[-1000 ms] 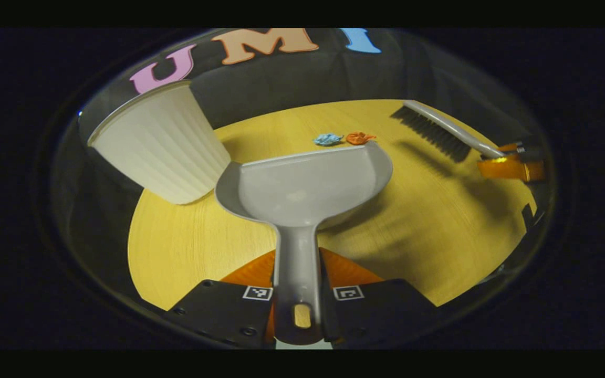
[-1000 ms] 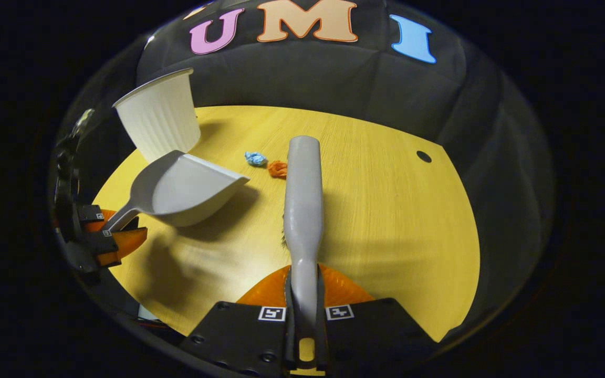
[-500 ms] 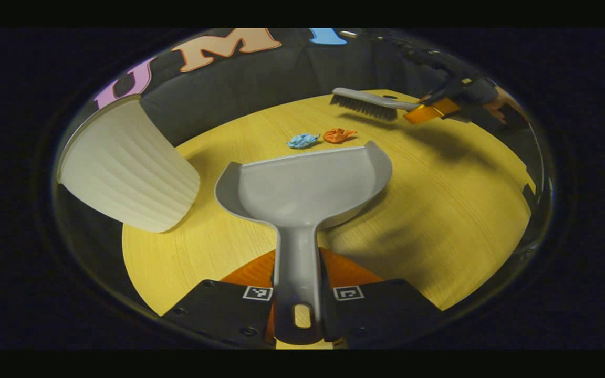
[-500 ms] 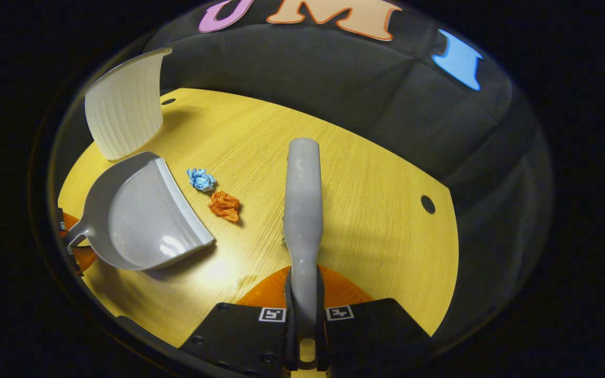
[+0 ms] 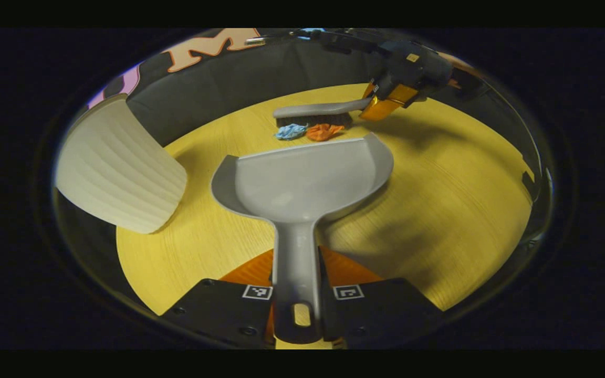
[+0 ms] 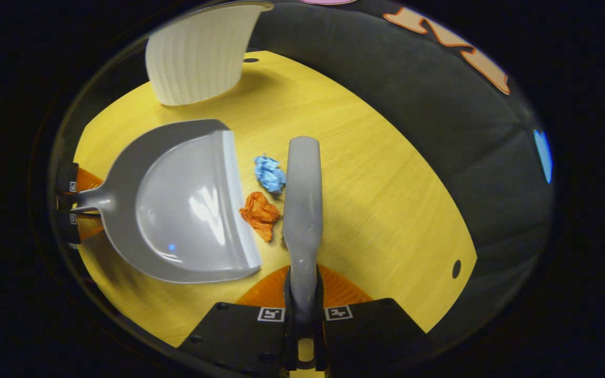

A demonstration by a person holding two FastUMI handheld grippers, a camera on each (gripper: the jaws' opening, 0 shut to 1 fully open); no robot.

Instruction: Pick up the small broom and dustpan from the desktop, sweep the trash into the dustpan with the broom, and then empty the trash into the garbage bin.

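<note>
The yellow bench (image 6: pixel 386 199) carries a white ribbed garbage bin (image 6: pixel 197 58) near its far edge. The grey dustpan (image 5: pixel 302 178) lies mid-bench, its handle clamped between both fingers of the left claw (image 5: pixel 297 294). The small broom (image 6: pixel 302 194) has its handle pinched tight in the right claw (image 6: pixel 305 314), its head just beside the trash. The orange paper wad (image 6: pixel 260 214) touches the dustpan's lip; the blue wad (image 6: pixel 269 173) sits between lip and broom.
</note>
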